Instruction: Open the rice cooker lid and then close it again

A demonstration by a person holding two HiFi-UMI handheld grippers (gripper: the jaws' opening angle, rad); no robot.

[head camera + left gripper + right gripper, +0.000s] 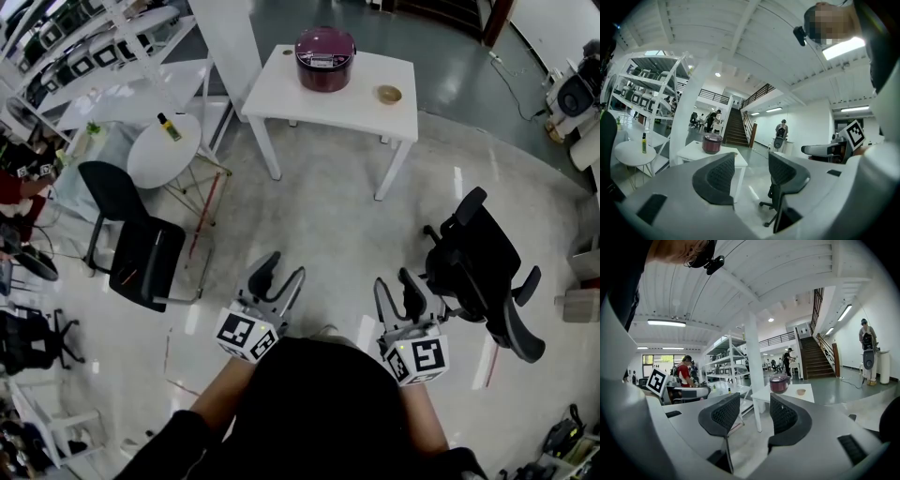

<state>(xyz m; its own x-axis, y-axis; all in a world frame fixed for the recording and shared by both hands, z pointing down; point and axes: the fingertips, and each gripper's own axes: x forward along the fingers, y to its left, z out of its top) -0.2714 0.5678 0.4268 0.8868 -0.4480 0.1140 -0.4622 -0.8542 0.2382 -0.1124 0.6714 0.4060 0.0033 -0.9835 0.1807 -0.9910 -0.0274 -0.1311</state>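
While I stand well back from the table (281, 94), both my grippers are held out low in front of me, side by side and apart from each other. My left gripper (284, 267) has its jaws spread wide with nothing between them. In the left gripper view only pale floor (750, 187) and the wheeled base of a black chair show through the gap. My right gripper (394, 279) is just as wide and just as empty, and its own view shows floor and a table leg between the pads.

The cooker (324, 58) sits far ahead of me on the white table, near the back edge, and its dark red lid (324, 42) is down. A small bowl (388, 93) rests on the same table to the cooker's right, apart from it. Neither gripper is anywhere near the cooker.

To my left stands a black chair (141, 248), and beyond it a round table (150, 155) carries a bottle (169, 127). To my right, just beside the right gripper, is an office chair (483, 267). In the left gripper view, dark stairs (736, 131) rise behind the cooker.
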